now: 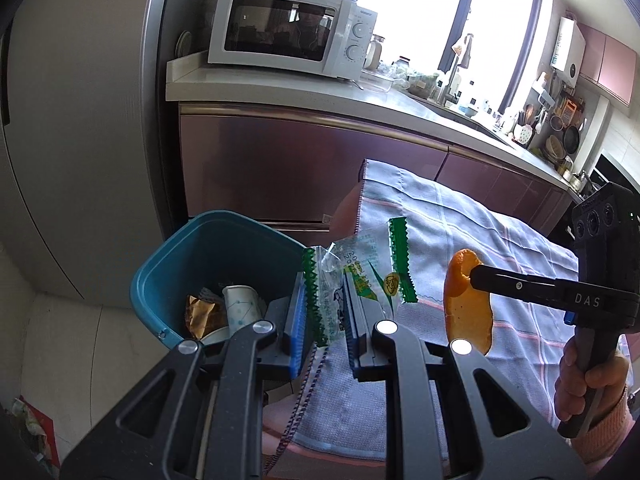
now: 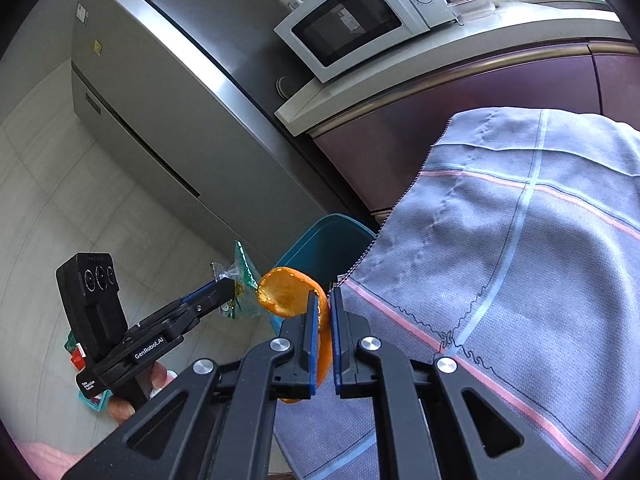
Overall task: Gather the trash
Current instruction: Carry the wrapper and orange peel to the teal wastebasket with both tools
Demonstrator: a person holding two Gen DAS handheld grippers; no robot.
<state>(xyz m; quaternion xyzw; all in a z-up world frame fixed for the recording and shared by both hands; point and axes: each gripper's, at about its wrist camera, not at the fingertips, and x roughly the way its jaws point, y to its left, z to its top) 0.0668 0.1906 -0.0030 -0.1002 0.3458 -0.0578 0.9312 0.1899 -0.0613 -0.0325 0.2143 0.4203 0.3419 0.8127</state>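
Carry step: left gripper (image 1: 322, 316) is clamped on a wrapper (image 1: 360, 280), right gripper (image 2: 321, 328) on a peel (image 2: 286, 296), at the cloth's (image 2: 520, 240) left edge. Next, both over the bin (image 1: 180, 252), then release.

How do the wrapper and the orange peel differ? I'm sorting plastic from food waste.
The wrapper is clear crinkled plastic with green zigzag edges and print; the orange peel is opaque, curved and plain orange. The wrapper is in the left claw, the peel in the right claw. Both are held clear of the cloth.

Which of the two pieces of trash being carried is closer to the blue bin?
The clear wrapper with green edges in the left gripper, beside the bin; the orange peel is farther right.
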